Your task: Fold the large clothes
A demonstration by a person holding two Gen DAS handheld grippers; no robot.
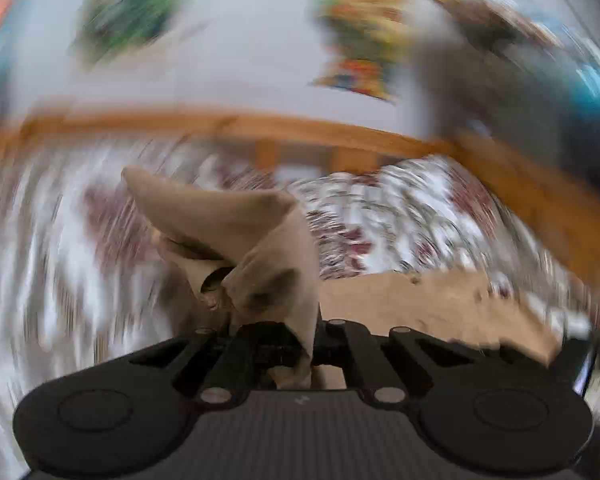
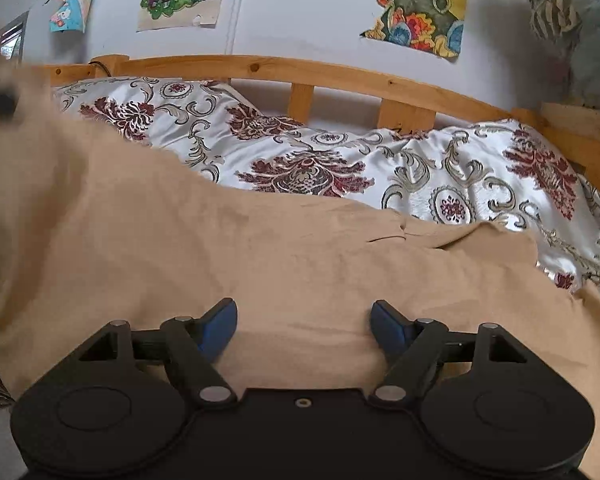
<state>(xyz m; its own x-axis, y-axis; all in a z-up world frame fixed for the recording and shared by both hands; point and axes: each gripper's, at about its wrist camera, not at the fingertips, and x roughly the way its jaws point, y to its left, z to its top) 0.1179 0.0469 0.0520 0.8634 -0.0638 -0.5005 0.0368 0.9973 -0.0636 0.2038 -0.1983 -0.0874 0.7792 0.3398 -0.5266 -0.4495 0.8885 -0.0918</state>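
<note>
Black linkage arms of the left gripper point(image 1: 268, 312) are drawn together, and a bunched corner of the tan, suede-like cloth garment point(image 1: 260, 232) is clamped between its jaws, raised off the bed. By the right gripper point(image 2: 303, 326) nothing is held — its blue-padded fingers point(image 2: 220, 326) stand wide over the same garment, which is spread across the white floral-patterned satin bedspread point(image 2: 420, 168) in front of the wooden bed rail point(image 2: 300, 68). A fold appears to be starting. Next, the near hem would need pinching by the right gripper, so both corners can be carried over together.
</note>
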